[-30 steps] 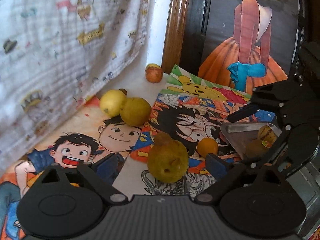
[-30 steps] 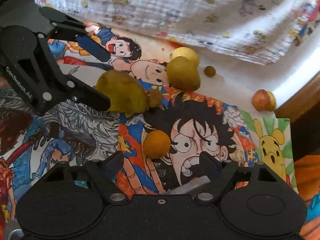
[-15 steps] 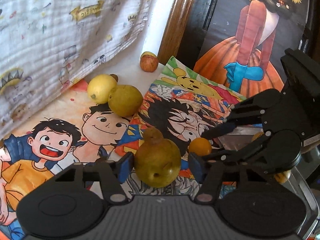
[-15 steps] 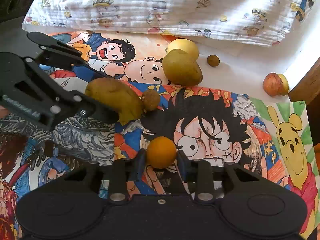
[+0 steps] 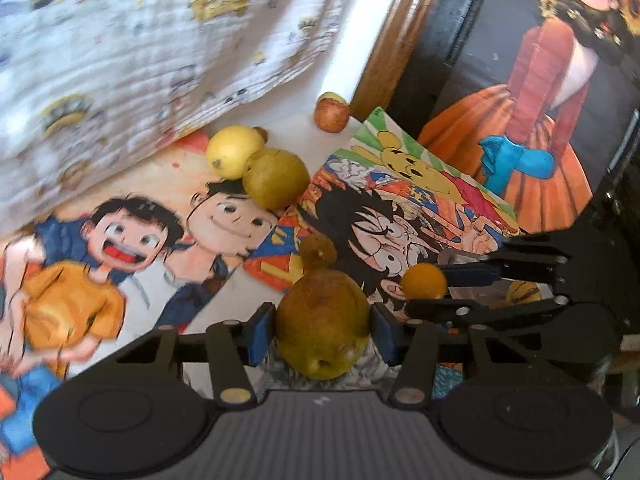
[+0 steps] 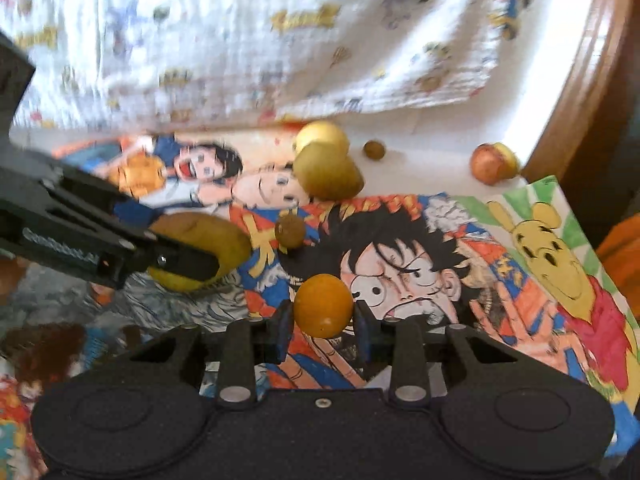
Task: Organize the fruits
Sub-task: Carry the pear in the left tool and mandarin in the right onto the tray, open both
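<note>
Crosswise, pear [image 5: 322, 320], stem end downward.

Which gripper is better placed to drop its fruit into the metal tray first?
Probably right. The right gripper, shut on the small round orange fruit, sits beside the metal tray; the left gripper, clamping the large brownish-green pear, is farther away.

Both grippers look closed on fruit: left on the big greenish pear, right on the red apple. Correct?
Not quite. The right gripper is closed on the small orange fruit, as the right wrist view shows; the red apple lies untouched at the back by the wooden frame. The left gripper is indeed closed on the big greenish pear.
</note>
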Demonstrator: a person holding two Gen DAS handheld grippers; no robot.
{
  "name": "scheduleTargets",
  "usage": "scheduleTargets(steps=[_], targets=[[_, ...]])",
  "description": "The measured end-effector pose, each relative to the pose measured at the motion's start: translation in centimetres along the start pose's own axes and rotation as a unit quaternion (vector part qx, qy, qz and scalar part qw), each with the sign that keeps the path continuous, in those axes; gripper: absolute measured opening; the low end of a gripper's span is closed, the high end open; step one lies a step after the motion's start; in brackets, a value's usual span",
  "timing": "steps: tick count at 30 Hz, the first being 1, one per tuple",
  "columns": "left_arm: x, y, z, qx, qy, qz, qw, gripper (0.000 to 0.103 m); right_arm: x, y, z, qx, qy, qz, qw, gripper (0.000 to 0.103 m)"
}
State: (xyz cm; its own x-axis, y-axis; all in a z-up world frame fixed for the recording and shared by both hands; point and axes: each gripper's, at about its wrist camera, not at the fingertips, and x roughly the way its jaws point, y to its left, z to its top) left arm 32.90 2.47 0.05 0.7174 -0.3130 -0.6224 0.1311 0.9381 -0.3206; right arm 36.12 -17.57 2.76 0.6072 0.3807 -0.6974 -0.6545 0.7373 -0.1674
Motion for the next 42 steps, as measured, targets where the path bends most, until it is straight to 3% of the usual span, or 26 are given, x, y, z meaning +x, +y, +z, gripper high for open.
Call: scheduleTargets(steps=[4, 10, 20, 31, 42], targets=[[-1.5, -1.1, -0.3, -0.006, -0.007, 0.006, 0.9999, 0.055, -3.7, -0.7, -0.7, 0.023, -0.031, -0.017, 0.999, 0.034], [-3.9, -4.4, -0.5, 0.001, -0.025, -0.021, 0.9995, 0.055, -9.2, -2.6, -2.6, 0.05, -0.061, -0.066, 0.995, 0.034], [-5.8, -10.3, -3.2, 0.002, -0.034, -0.07, 0.997, 0.055, -14.9, -4.6, -8.0, 0.094, -0.071, -0.11, 0.987, 0.034], [-5.8, -13.9, -6.5, 0.011, -0.017, -0.074, 0.9971, 0.055, -15.1, -4.9, -12.3, 0.131, -0.063, -0.105, 0.984, 0.034], [-5.0, -15.3, -9.2, 0.024, 0.01, -0.063, 0.9977, 0.055, -12.1, -6.4, -13.6, 0.165, -0.046, -0.098, 0.98, 0.034]])
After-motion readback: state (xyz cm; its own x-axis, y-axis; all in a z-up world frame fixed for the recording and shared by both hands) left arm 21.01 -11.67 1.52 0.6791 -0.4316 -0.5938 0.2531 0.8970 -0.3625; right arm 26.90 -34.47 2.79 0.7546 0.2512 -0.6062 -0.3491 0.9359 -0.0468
